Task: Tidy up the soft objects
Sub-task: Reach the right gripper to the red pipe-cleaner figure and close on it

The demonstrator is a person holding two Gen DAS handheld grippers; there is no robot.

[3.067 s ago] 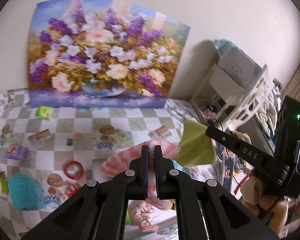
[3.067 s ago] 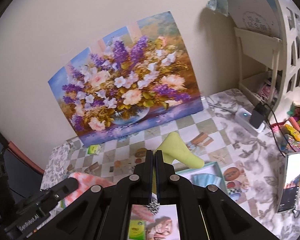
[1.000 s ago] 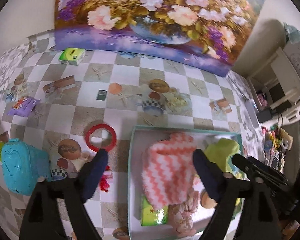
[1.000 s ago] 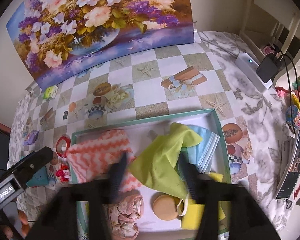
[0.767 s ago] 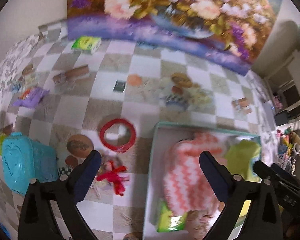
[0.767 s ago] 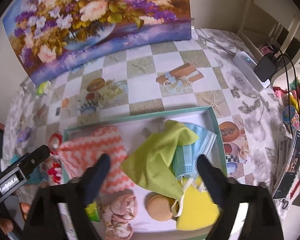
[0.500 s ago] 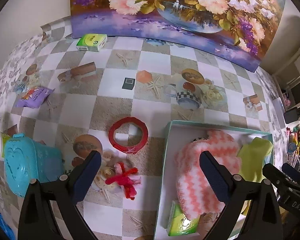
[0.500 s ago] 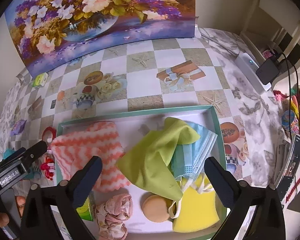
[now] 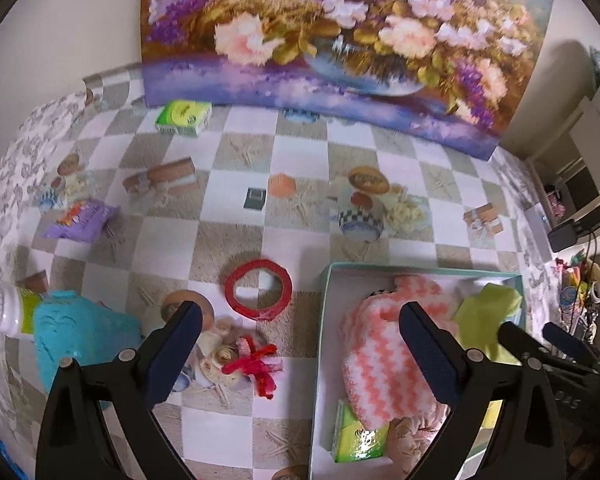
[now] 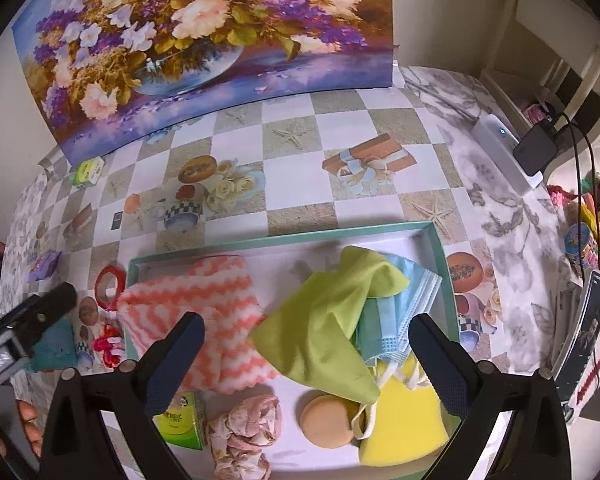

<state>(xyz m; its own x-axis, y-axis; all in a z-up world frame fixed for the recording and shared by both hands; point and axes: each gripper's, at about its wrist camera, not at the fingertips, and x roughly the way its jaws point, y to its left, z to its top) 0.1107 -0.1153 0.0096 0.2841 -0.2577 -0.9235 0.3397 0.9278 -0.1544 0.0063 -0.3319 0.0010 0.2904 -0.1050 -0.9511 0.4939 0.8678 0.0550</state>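
Checkered tablecloth (image 10: 300, 184) with printed starfish, roses and cups, floral painting (image 10: 204, 36) leaning on the wall behind it.

Both tongs point steeply down, jaws spread wide, nothing between the pads.
- right gripper (image 10: 306, 354): over the teal-rimmed white tray (image 10: 284, 236).
- left gripper (image 9: 300, 346): straddles the tray's left wall (image 9: 320, 360); left pad over bare cloth, right pad over the tray.

In the tray, near to far:
- floral pink scrunchie (image 10: 246, 438), crumpled, at the near edge
- green tissue pack (image 10: 182, 426) just left of it
- round tan puff (image 10: 328, 420), touching the yellow sponge (image 10: 404, 428) on its right
- lime-green cloth (image 10: 324, 324), loosely draped, tilted, lying over the light blue face masks (image 10: 400, 304); a white mask ear loop runs down onto the sponge
- coral-and-white zigzag fuzzy cloth (image 10: 204, 312), folded, left half of the tray, its left edge hanging over the tray wall

Outside the tray, left of it:
- red-and-pink fuzzy pipe-cleaner piece (image 9: 256, 366) just off the wall, on the cloth
- red tape ring (image 9: 259, 288) beyond it
- teal heart-embossed box (image 9: 76, 336), white bottle (image 9: 0, 308) beside it
- purple snack pack (image 9: 80, 220) farther out
- second green tissue pack (image 9: 184, 117) at the painting's foot
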